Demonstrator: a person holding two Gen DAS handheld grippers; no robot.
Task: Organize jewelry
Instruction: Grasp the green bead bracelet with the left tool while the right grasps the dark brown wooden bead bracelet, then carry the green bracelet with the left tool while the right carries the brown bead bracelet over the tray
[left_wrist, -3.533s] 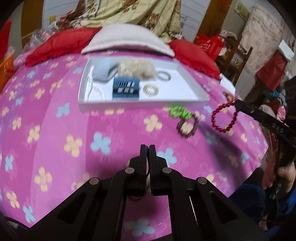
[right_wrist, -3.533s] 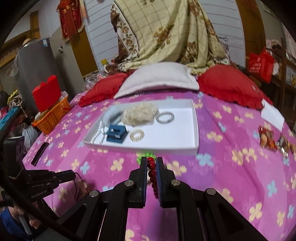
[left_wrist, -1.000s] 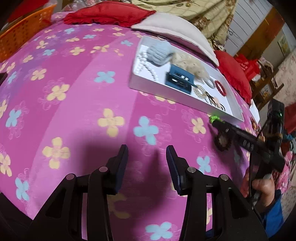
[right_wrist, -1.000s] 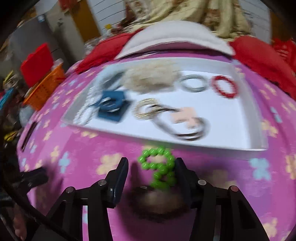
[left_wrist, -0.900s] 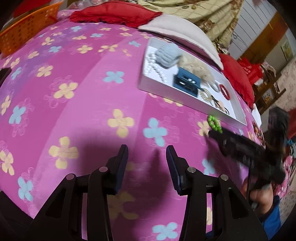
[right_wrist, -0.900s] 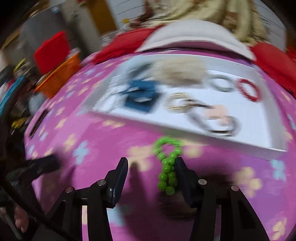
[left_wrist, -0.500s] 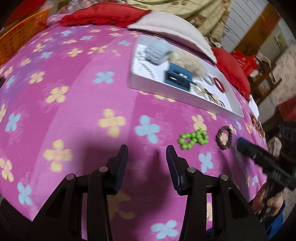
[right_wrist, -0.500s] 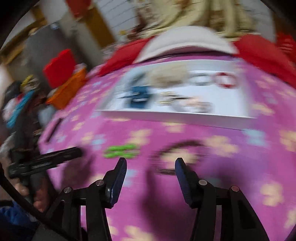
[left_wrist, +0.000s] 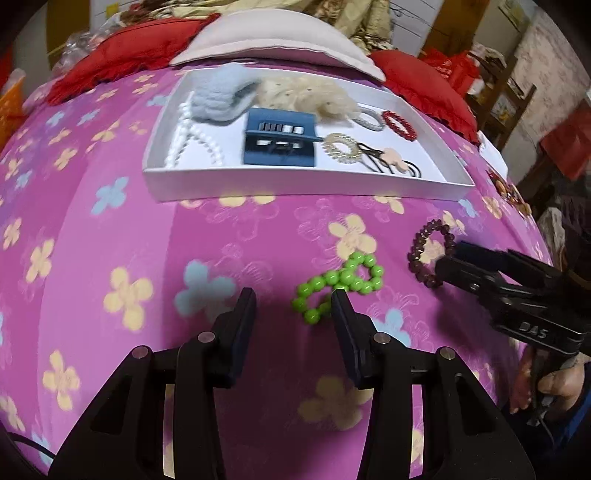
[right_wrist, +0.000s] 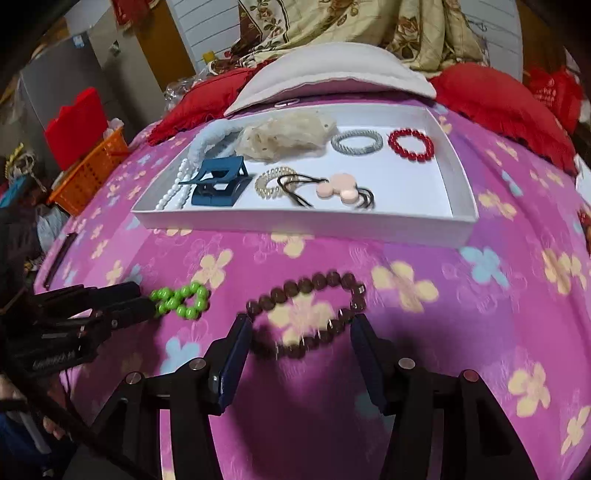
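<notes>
**Two bracelets on the bed, one at each tool**

A pink flowered bedspread (right_wrist: 406, 369) covers the bed. On it, towards the pillows, sits a white tray (right_wrist: 458, 218) holding a blue hair clip (right_wrist: 218, 184), a red bead bracelet (right_wrist: 410, 144), hair ties and a pearl string.

In front of the tray, on the bedspread, lie two loose pieces. The brown bead bracelet (right_wrist: 306, 314) lies at the tips of the right tool (right_wrist: 301, 328), whose fingers are spread and straddle its near edge without pinching it.

The green bead bracelet (left_wrist: 338, 286), twisted into a figure eight, lies just ahead of the left tool (left_wrist: 293, 306), by its right fingertip. That tool is spread too, nothing between its fingers.
</notes>
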